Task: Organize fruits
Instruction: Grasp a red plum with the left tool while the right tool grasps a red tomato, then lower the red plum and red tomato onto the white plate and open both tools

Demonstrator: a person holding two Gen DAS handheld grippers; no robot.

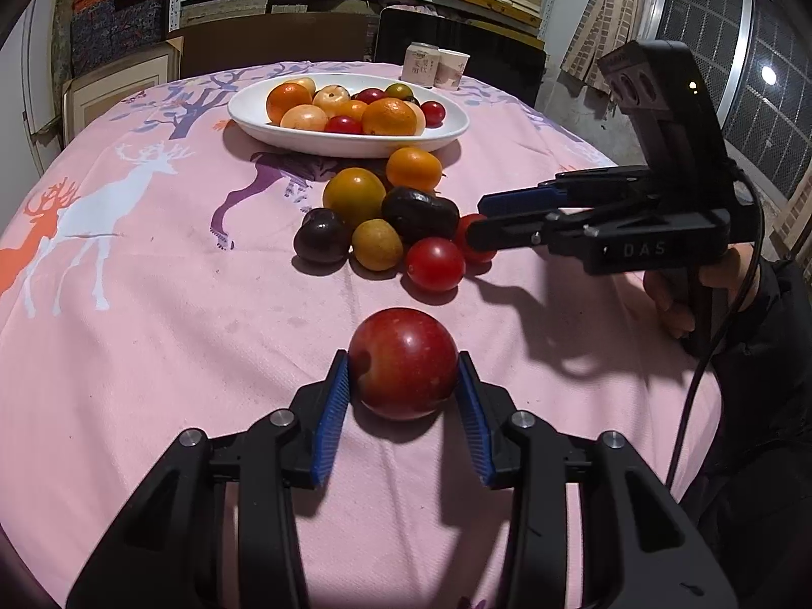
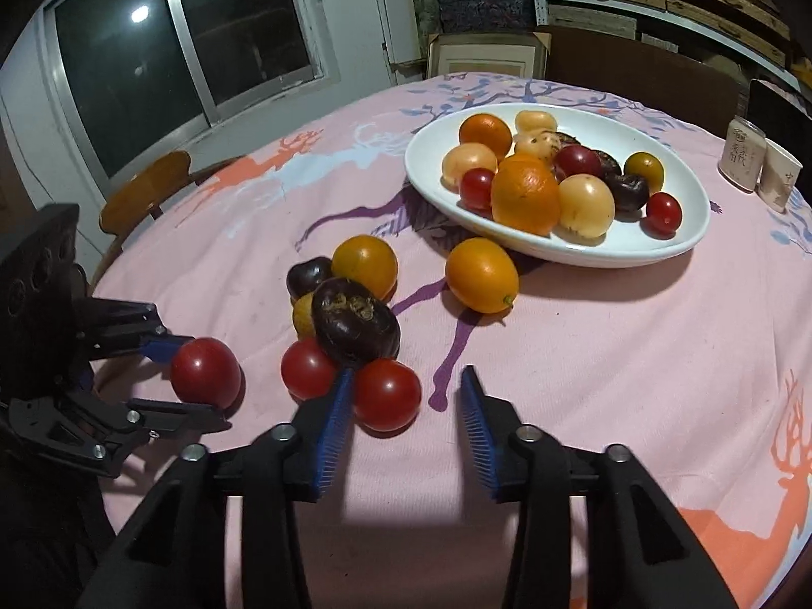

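Note:
My left gripper (image 1: 403, 355) is shut on a large red plum (image 1: 403, 363) that rests on the pink tablecloth; both blue pads touch its sides. The right wrist view shows the same plum (image 2: 205, 373) at the far left. My right gripper (image 2: 406, 373) stands open around a red tomato (image 2: 386, 394): the left pad touches it and the right pad is apart from it. That tomato (image 1: 474, 238) is half hidden behind the right gripper (image 1: 476, 221). Beside it lie a dark fruit (image 2: 355, 322), another red tomato (image 2: 307, 368) and an orange fruit (image 2: 482, 275). Behind them a white bowl (image 2: 583, 254) holds several fruits.
Two paper cups (image 2: 758, 172) stand at the far edge past the bowl (image 1: 350, 144). A wooden chair (image 2: 147, 198) is beside the table near the window. A person's hand (image 1: 675, 299) and a cable trail behind the right gripper. Shelves of boxes fill the back wall.

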